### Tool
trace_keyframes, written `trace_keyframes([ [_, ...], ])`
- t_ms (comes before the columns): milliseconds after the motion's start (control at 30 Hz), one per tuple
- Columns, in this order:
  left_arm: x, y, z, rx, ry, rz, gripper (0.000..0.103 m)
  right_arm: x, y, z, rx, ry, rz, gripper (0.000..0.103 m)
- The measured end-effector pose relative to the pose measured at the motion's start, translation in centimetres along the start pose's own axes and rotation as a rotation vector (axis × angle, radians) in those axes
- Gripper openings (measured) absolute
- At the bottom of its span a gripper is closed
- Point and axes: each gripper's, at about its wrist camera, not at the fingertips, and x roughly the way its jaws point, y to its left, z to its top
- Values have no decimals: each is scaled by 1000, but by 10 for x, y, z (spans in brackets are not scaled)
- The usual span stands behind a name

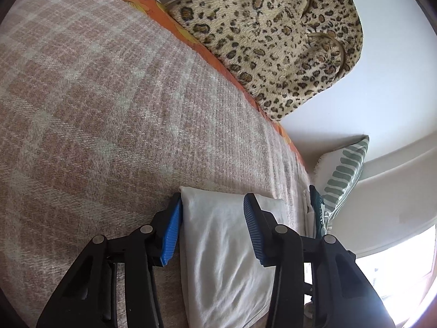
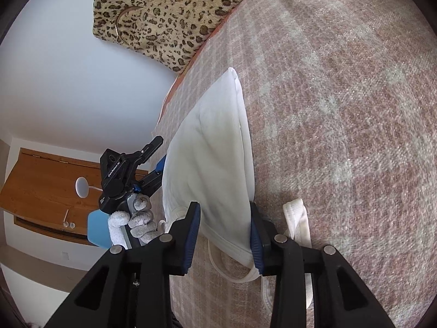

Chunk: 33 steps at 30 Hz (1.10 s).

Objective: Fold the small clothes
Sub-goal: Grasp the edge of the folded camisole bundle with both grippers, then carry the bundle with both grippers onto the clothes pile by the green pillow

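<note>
Right, both claws are down on the white garment (image 2: 215, 147), which lies on the checked blanket (image 2: 341, 109) over the bed, running from the right wrist camera's 6 o'clock up toward 12. The right claw (image 2: 225, 235) straddles the near hem, the cloth filling the gap between its blue pads, and from this angle they look closed on a bunch of fabric, though I can't swear the left-hand pad is pressing. A loose strap (image 2: 297, 221) trails off at 4 o'clock, outside that claw. Over at 9 o'clock a gloved hand (image 2: 139, 218) carries the left claw, nosed against the garment's far edge.

From the left wrist camera, the left claw (image 1: 213, 229) has the garment (image 1: 226, 259) between its pads too; the 9 o'clock pad touches the folded edge, but the 3 o'clock pad seems to ride on top of the cloth, so I can't tell whether this is a true pinch.

The risk from here (and it's a real one): if either side has only the top layer, lifting would peel the fold apart instead of carrying it. That stray strap could drag out and spoil the edge. The leopard-print throw (image 1: 275, 32) at 1 o'clock is well clear.
</note>
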Motion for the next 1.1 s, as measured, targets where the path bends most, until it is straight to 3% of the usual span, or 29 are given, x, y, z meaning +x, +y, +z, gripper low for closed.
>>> trace_keyframes([
  [133,3,3,0,-9,15,-6,31,4,4,-1,-13,-6,-4,35],
  [300,3,2,-1,-6,11,2,26,7,11,-3,-31,-23,-23,35],
  [367,7,1,-3,-3,24,7,19,7,11,-4,-36,-27,-26,35],
  [500,9,-6,-6,36,7,64,10,8,12,-4,-35,-32,-41,31],
  [767,7,-23,-12,110,-38,142,7,10,22,-3,-75,-45,-119,19],
  [1100,-2,-33,-16,160,-68,160,7,9,60,-4,-234,-85,-260,12],
])
